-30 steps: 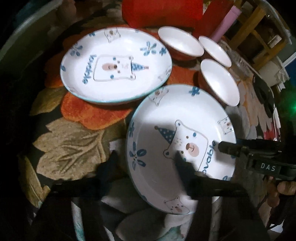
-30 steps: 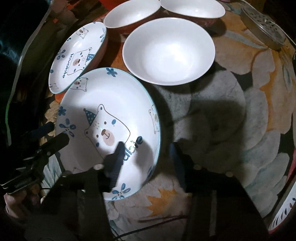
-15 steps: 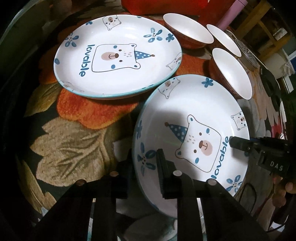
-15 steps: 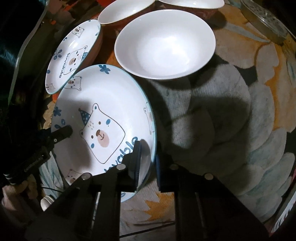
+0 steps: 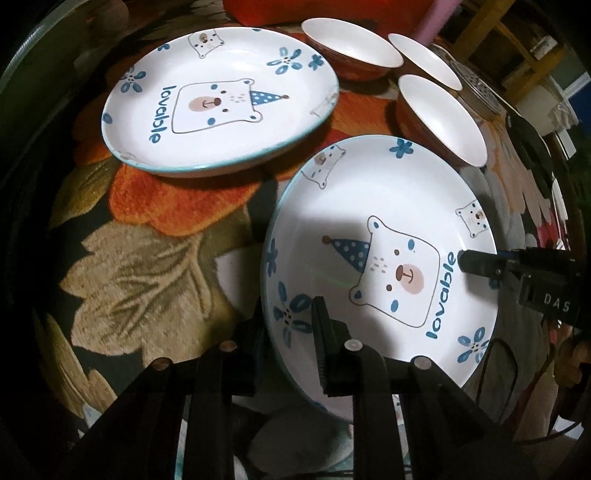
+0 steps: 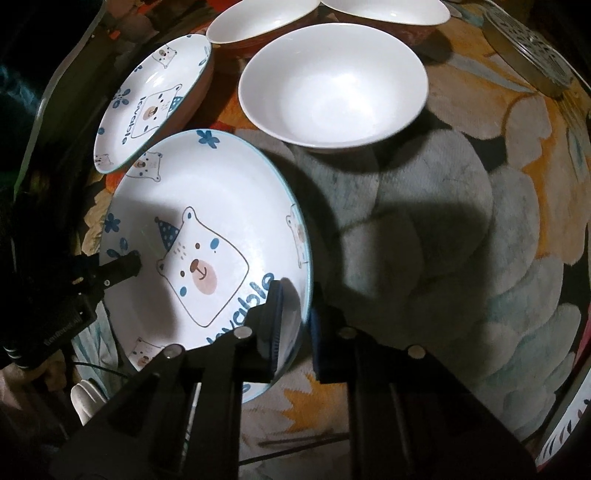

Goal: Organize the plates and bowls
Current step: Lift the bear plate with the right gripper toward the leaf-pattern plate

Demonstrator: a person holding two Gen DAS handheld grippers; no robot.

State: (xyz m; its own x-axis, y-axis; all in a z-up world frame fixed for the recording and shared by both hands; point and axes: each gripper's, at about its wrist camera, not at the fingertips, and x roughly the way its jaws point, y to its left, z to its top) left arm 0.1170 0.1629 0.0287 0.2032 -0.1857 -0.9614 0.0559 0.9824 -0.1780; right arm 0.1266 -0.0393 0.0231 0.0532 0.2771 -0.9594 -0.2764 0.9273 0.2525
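Observation:
A white bear plate with a blue rim is held by both grippers and looks raised off the floral cloth. My left gripper is shut on its near-left rim. My right gripper is shut on its right rim, and it shows in the left wrist view. The held plate shows in the right wrist view. A second bear plate lies on the cloth behind it, also in the right wrist view. Three white bowls with red-brown outsides sit beyond; the nearest fills the right wrist view.
A floral cloth covers the surface. A round metal lid lies at the far right. A patterned dish edge shows at the lower right. A red object stands behind the bowls.
Both grippers went from open to shut on opposite rims of the near bear plate. The plate has since shifted slightly in view, seemingly lifted a little.

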